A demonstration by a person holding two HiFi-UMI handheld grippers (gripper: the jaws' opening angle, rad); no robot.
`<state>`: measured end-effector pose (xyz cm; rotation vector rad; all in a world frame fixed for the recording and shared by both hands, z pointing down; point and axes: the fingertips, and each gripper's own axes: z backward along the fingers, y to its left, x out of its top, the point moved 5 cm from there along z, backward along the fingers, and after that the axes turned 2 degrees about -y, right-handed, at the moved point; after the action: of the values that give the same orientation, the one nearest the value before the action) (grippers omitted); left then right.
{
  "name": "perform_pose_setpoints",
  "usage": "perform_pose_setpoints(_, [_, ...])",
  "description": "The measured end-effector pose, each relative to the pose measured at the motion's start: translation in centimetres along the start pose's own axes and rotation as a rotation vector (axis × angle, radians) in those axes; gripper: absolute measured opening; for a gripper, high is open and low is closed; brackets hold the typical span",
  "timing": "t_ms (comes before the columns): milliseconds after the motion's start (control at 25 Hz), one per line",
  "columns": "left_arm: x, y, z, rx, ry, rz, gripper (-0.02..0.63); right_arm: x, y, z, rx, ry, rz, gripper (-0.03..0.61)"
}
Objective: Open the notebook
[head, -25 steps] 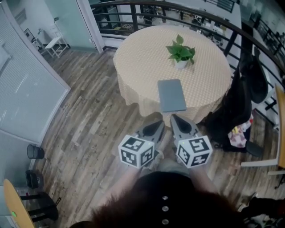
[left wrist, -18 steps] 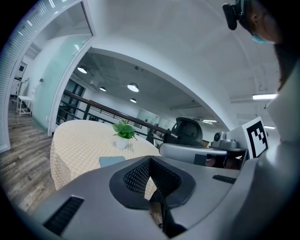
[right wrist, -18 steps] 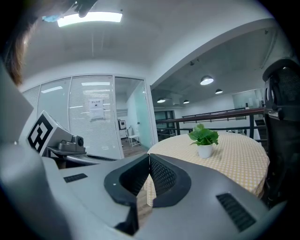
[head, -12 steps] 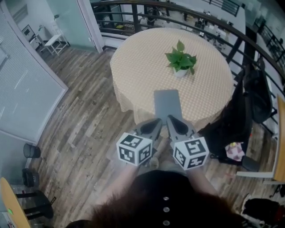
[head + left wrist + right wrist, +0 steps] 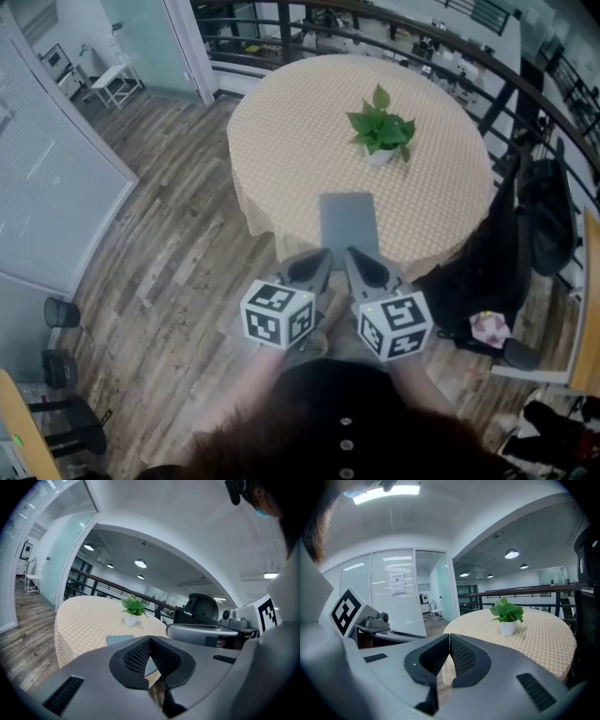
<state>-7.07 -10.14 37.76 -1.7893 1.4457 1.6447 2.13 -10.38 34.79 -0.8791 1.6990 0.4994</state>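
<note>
A closed grey notebook [image 5: 349, 219] lies near the front edge of the round table [image 5: 300, 122], which has a yellow checked cloth. In the left gripper view the notebook [image 5: 119, 639] peeks out just above the jaws. My left gripper [image 5: 323, 255] and my right gripper [image 5: 352, 255] are side by side in front of the table, tips just short of the notebook's near edge and not touching it. Both are shut, pads together, with nothing between them. The left gripper [image 5: 149, 641] and the right gripper [image 5: 449, 638] point toward the table.
A potted green plant [image 5: 381, 127] stands on the table behind the notebook; it also shows as the plant [image 5: 506, 616] in the right gripper view. A black bag [image 5: 469, 281] and a chair [image 5: 581, 309] are at the right. A railing [image 5: 394, 37] curves behind the table; glass partitions [image 5: 56, 187] stand at the left.
Both grippers have moved forward toward the table together, so their tips now sit close to the notebook's near edge. Both stay shut.
</note>
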Motion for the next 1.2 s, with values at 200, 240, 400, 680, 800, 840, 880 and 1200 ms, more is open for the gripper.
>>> perform_pose_setpoints(200, [0.1, 0.8, -0.1, 0.021, 0.004, 0.000, 0.009, -0.4, 0.0, -1.1, 0.006, 0.023, -0.022, 0.012])
perform_pose_setpoints(240, [0.1, 1.1, -0.1, 0.026, 0.006, -0.001, 0.009, -0.5, 0.1, -1.2, 0.003, 0.029, -0.019, 0.012])
perform_pose_setpoints(400, [0.1, 2.0, 0.0, 0.056, 0.022, 0.000, 0.009, -0.5, -0.3, -1.8, -0.018, 0.022, -0.056, 0.012])
perform_pose_setpoints(680, [0.4, 3.9, 0.0, 0.036, 0.048, 0.035, 0.009, -0.3, -0.6, -2.7, -0.078, 0.031, -0.094, 0.012])
perform_pose_setpoints(800, [0.0, 4.3, -0.3, 0.022, 0.063, 0.051, 0.009, -1.3, -0.6, -3.0, -0.088, 0.068, -0.104, 0.012])
perform_pose_setpoints(840, [-0.1, 4.3, -0.3, 0.019, 0.069, 0.053, 0.009, -1.5, -0.5, -3.1, -0.092, 0.079, -0.107, 0.012])
perform_pose_setpoints(880, [-0.3, 4.3, -0.3, 0.014, 0.076, 0.056, 0.009, -1.8, -0.5, -3.1, -0.095, 0.089, -0.110, 0.012])
perform_pose_setpoints(1200, [-1.4, 4.4, -0.1, -0.070, 0.127, 0.063, 0.009, -3.5, 0.4, -3.9, -0.094, 0.174, -0.097, 0.014])
